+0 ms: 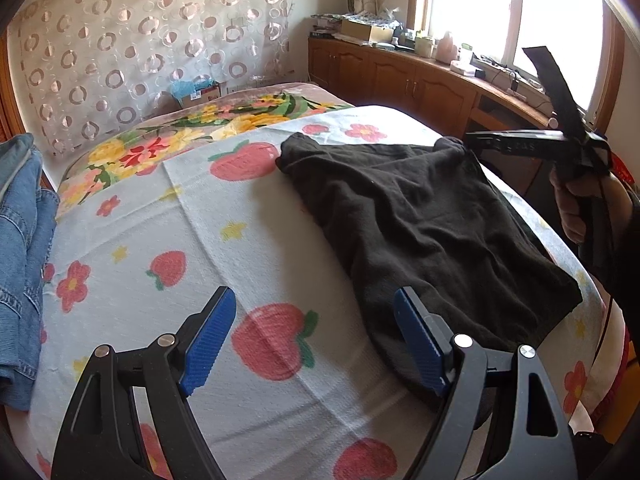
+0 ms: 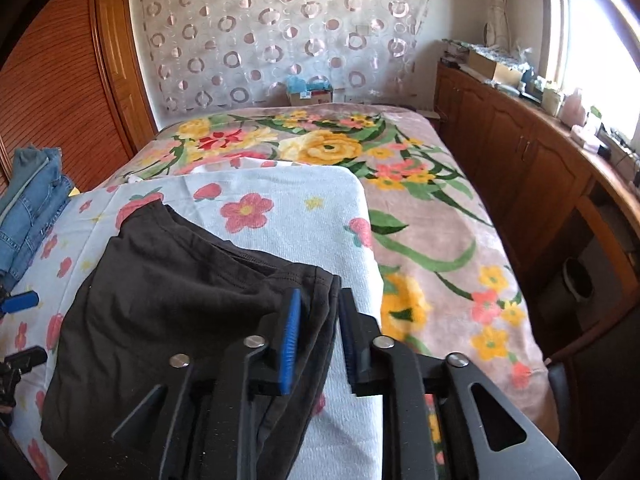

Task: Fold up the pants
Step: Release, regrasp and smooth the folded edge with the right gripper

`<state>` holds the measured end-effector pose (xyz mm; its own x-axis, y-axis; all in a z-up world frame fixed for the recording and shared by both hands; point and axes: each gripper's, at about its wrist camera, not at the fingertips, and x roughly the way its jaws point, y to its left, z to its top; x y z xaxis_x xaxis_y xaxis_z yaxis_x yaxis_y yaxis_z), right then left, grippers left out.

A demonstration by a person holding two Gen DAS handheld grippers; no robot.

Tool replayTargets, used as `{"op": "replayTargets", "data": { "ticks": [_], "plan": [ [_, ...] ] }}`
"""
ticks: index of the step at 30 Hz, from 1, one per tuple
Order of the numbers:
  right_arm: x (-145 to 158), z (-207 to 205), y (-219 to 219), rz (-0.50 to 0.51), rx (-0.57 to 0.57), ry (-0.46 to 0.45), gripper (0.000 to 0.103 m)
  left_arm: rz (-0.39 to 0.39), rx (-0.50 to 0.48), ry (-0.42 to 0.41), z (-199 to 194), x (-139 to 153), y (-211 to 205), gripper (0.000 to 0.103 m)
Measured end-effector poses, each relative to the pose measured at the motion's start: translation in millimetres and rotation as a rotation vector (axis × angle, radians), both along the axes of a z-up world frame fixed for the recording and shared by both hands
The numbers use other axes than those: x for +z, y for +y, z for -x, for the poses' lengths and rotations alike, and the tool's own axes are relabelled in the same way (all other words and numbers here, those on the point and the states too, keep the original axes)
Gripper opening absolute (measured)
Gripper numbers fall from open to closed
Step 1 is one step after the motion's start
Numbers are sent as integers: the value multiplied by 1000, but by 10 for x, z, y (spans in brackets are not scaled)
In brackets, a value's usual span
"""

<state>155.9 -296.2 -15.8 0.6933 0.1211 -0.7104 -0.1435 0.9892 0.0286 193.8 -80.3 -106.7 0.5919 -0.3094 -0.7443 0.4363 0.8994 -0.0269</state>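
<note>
Presently, left gripper (image 1: 312, 344): jaws spread wide, blue pads bare, nothing between them; it hangs over the strawberry-print sheet (image 1: 168, 220), its right finger above the near-left edge of the black pants (image 1: 420, 220).
Right gripper (image 2: 316, 340): jaws drawn close with a bunched fold of the pants' right edge between the pads (image 2: 289, 340); whether the pads press the cloth or merely flank it cannot be told. In the left wrist view this gripper (image 1: 472, 142) sits at the pants' far-right corner.
Black pants (image 2: 180, 300): folded, wrinkled, lying flat on the sheet, right of its middle.
Floral blanket (image 2: 420, 220): beneath the sheet, exposed far and right.
Folded denim (image 1: 20, 240): stacked at the left edge of the bed.
Wooden cabinets (image 2: 520, 160): along the right wall under the window, top cluttered.
</note>
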Motion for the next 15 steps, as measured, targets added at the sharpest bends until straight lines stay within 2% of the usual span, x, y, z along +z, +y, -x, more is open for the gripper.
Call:
{"op": "replayTargets", "data": {
  "ticks": [2, 7, 11, 12, 13, 15],
  "plan": [
    [83, -63, -92, -12, 8, 11, 22, -2, -5, 5, 12, -14, -20, 82],
    [70, -210, -144, -50, 21, 49, 23, -7, -5, 11, 22, -29, -45, 82],
    [39, -250, -130, -32, 43, 61, 23, -5, -4, 15, 31, -39, -47, 82],
    [49, -231, -144, -38, 49, 52, 6, -7, -3, 16, 31, -44, -48, 82],
    [77, -207, -160, -36, 56, 37, 3, -8, -2, 18, 32, -50, -47, 82],
    [176, -108, -195, -28, 33, -32, 3, -8, 0, 19, 36, -53, -41, 82]
  ]
}}
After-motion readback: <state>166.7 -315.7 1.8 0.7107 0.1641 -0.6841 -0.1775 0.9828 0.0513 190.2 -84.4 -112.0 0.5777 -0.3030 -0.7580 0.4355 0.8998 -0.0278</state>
